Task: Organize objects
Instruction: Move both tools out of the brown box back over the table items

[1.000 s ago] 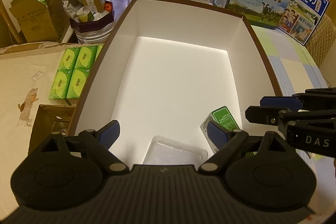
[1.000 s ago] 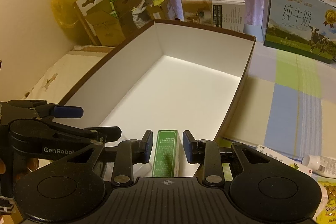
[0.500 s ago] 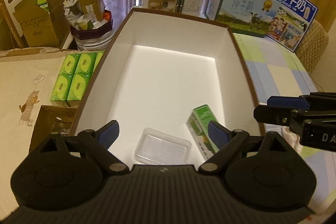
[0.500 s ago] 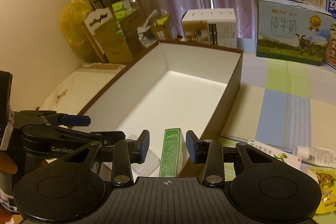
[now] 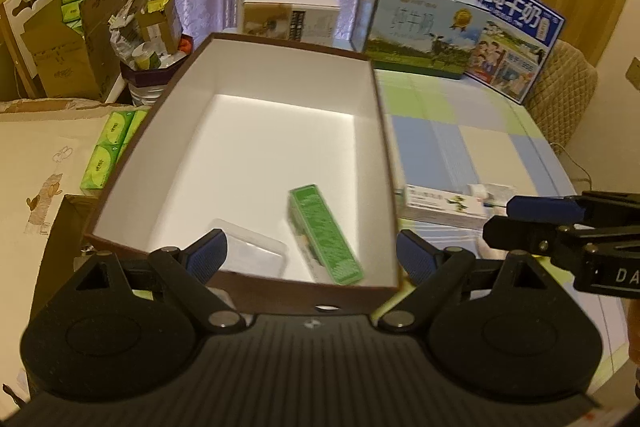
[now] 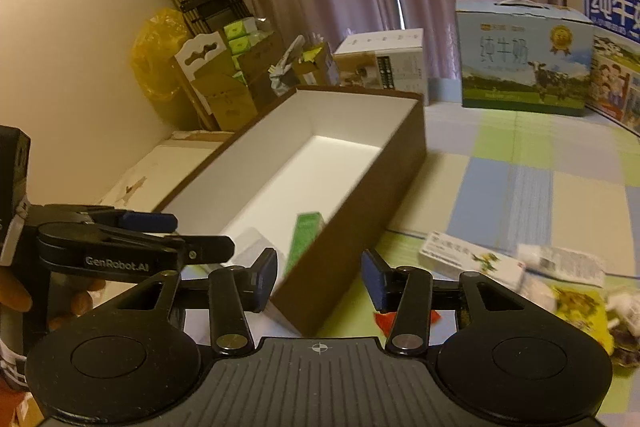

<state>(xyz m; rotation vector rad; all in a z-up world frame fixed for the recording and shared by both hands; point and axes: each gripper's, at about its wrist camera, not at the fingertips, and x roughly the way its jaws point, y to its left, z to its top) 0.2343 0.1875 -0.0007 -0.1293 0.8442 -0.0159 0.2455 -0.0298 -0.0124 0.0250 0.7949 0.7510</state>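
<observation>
Right now my left tongs [image 5: 310, 253] stand wide apart with nothing between the pads, hovering just outside the near wall of the big brown box [image 5: 384, 147] with its white inside. Lying in that box, toward the near end, are two things: a clear plastic tray [image 5: 250, 251] on the left, flat on the floor, and just right of it a green carton [image 5: 324, 233]. That carton lies flat on its side, its long axis running from the near right corner up toward the middle of the box, the far end tipped a little leftward. Over on the right, my other tongs [image 6: 318, 277] are opening, and they grip nothing; the near corner of the box [image 6: 348, 227] sits in the gap between them, untouched. From that side the green carton [image 6: 306, 237] shows only partly behind the box wall. Further right, out on the checked tablecloth [image 6: 520, 187], a white medicine box [image 6: 472, 261] lies flat with some blurred packets beside it.
</observation>
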